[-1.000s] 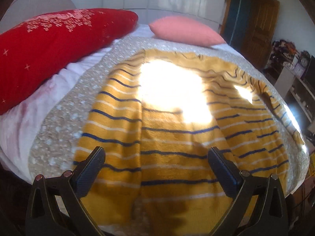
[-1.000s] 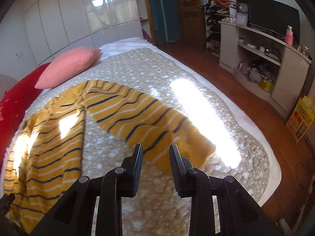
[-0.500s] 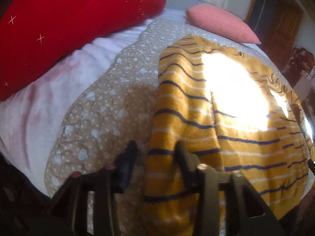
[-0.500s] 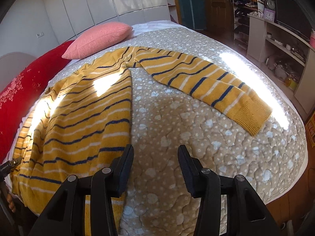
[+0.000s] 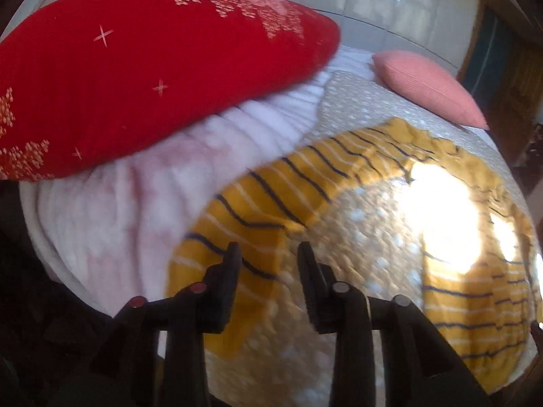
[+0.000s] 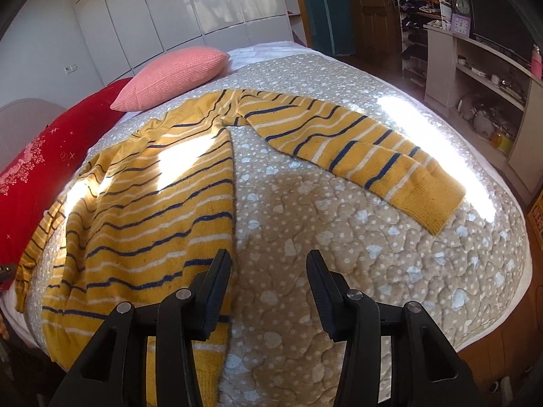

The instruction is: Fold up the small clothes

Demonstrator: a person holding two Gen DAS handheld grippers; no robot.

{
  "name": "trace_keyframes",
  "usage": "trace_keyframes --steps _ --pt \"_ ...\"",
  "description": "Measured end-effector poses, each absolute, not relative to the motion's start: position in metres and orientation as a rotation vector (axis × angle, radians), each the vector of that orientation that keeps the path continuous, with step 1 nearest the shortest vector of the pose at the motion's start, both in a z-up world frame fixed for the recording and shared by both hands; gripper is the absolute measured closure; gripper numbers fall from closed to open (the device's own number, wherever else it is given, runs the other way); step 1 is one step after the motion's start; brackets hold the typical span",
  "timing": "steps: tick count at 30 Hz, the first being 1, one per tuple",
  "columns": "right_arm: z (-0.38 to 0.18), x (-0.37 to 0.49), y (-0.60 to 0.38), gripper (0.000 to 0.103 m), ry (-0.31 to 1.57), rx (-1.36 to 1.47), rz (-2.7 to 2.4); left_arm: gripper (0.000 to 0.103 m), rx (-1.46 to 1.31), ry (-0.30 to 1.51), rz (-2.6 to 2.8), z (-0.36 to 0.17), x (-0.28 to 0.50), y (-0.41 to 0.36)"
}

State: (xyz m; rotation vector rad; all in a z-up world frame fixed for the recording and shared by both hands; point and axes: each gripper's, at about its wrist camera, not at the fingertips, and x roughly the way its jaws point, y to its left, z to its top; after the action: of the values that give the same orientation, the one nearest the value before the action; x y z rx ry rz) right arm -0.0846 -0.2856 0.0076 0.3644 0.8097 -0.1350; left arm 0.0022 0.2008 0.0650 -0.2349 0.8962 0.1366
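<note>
Left claw (image 5: 268,254) opening over sweater (image 5: 251,210) sleeve; right claw (image 6: 268,264) open, empty.

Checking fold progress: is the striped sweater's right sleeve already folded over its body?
No, the sleeve lies stretched out flat on the quilt, away from the body.

A yellow striped sweater (image 6: 146,200) is lying spread on the dotted beige bedspread (image 6: 356,254), one sleeve (image 6: 356,152) stretching away to the right. The right tongs (image 6: 268,264) are hovering with parted jaws above its hem edge, gripping nothing. A pink pillow (image 6: 173,74) is resting beyond.
</note>
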Motion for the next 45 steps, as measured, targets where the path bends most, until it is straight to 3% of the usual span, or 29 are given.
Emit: trace_keyframes --steps 1,8,10,11,12,13,14,15,16,17,18,23,30,32,34,36,45 --pt "0.006 -0.085 -0.284 0.053 0.812 0.376 -0.112 0.054 -0.263 0.902 0.071 0.063 -0.007 0.188" --pt "-0.01 -0.086 -0.272 0.051 0.84 0.425 -0.02 0.042 -0.234 0.998 -0.29 0.033 -0.038 0.083" --pt "-0.013 -0.09 -0.271 0.051 0.837 0.437 -0.009 0.019 -0.188 0.986 -0.328 0.029 -0.04 0.062" --pt "-0.015 -0.092 -0.271 0.05 0.835 0.453 -0.002 0.017 -0.167 0.975 -0.318 0.028 -0.039 0.054" --pt "-0.017 -0.094 -0.271 0.05 0.835 0.474 0.005 0.017 -0.153 0.98 -0.304 0.026 -0.037 0.047" --pt "-0.018 -0.095 -0.27 0.049 0.833 0.493 0.013 0.028 -0.141 0.99 -0.292 0.025 -0.033 0.043" --pt "-0.019 -0.095 -0.267 0.05 0.835 0.494 0.02 0.046 -0.129 0.994 -0.273 0.027 -0.031 0.039" --pt "-0.019 -0.095 -0.263 0.069 0.841 0.483 0.036 0.093 -0.107 1.012 -0.235 0.028 -0.028 0.04" --pt "-0.019 -0.093 -0.259 0.082 0.857 0.467 0.06 0.095 -0.124 1.037 -0.232 0.03 -0.026 0.043" --pt "-0.018 -0.092 -0.256 0.092 0.864 0.455 0.065 0.095 -0.168 1.039 -0.233 0.035 -0.025 0.049" --pt "-0.014 -0.092 -0.255 0.093 0.86 0.451 0.063 0.096 -0.185 1.033 -0.217 0.04 -0.026 0.054" --pt "0.01 -0.122 -0.261 0.095 0.807 0.481 0.132 0.096 -0.197 0.972 -0.154 0.067 -0.062 0.089" --pt "0.005 -0.142 -0.277 0.095 0.789 0.491 0.066 0.092 -0.255 1.011 -0.088 0.052 -0.083 0.134" --pt "0.007 -0.134 -0.306 0.091 0.75 0.594 0.009 0.088 -0.303 0.987 -0.083 0.057 -0.087 0.144" --pt "0.004 -0.121 -0.338 0.078 0.699 0.7 -0.047 0.066 -0.322 0.919 -0.087 0.069 -0.094 0.145" --pt "-0.003 -0.102 -0.365 0.07 0.673 0.796 -0.087 0.054 -0.329 0.86 -0.09 0.079 -0.098 0.139" --pt "-0.057 -0.051 -0.436 0.069 0.56 1.281 -0.162 0.053 -0.274 0.861 -0.158 0.093 -0.078 0.099"
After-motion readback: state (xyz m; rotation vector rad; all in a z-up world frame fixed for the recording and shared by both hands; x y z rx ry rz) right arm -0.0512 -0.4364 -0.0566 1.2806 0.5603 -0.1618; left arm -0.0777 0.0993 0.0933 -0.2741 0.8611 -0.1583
